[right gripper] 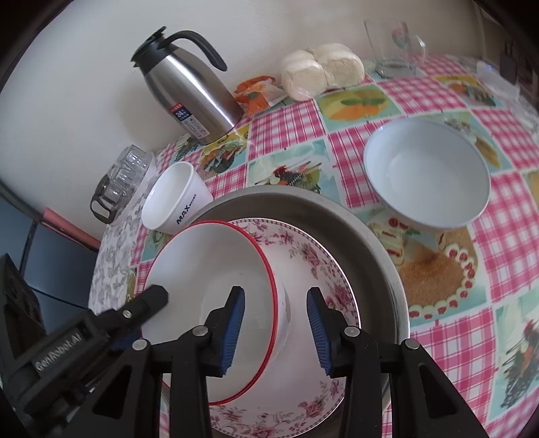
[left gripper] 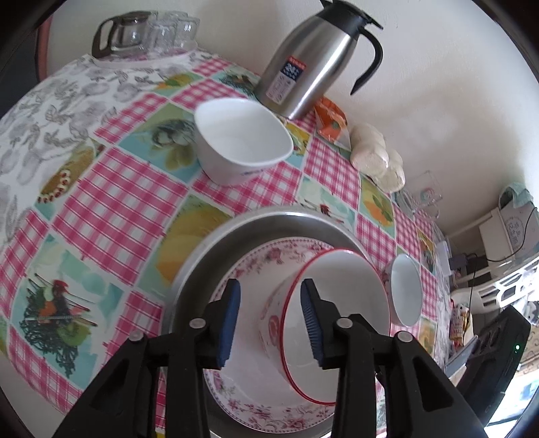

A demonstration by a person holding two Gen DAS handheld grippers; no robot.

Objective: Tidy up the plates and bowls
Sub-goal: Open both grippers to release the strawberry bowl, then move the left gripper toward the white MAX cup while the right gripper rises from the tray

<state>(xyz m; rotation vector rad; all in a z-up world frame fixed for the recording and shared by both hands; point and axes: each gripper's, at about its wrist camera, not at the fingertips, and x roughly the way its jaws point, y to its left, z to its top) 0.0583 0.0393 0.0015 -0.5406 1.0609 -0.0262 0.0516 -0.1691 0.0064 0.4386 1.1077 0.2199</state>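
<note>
Red-rimmed bowl point(right gripper: 215, 286) sits low and centre in both wrist views, resting on the floral plate point(right gripper: 320, 269), which lies inside the wide metal pan point(right gripper: 377, 242) — so the stack is taking shape. Left tongs point(left gripper: 271, 320) stand spread across the bowl's near wall, one blue pad outside and one inside the rim, with a gap showing at each; right tongs point(right gripper: 276, 326) straddle the opposite wall the same way, likewise parted and pinching nothing. This looks like the letting-go, so the tidy way through is to draw each pair straight back off the rim without catching that red edge, since the bowl appears to sit off-centre on the plate and a nudge could tip or slide it. Two more wait on the surface: a plain white bowl point(right gripper: 427, 175) at right in the right view, and a squarish white bowl point(left gripper: 241, 139) at upper centre in the left view. Pink-checked tablecloth point(left gripper: 111, 209) covers the surface, a steel thermos jug point(left gripper: 316, 60) stands by the pale wall, with wrapped buns point(right gripper: 323, 67) and glasses point(left gripper: 171, 27) near the far edge. Cluttered room beyond, lower right.
</note>
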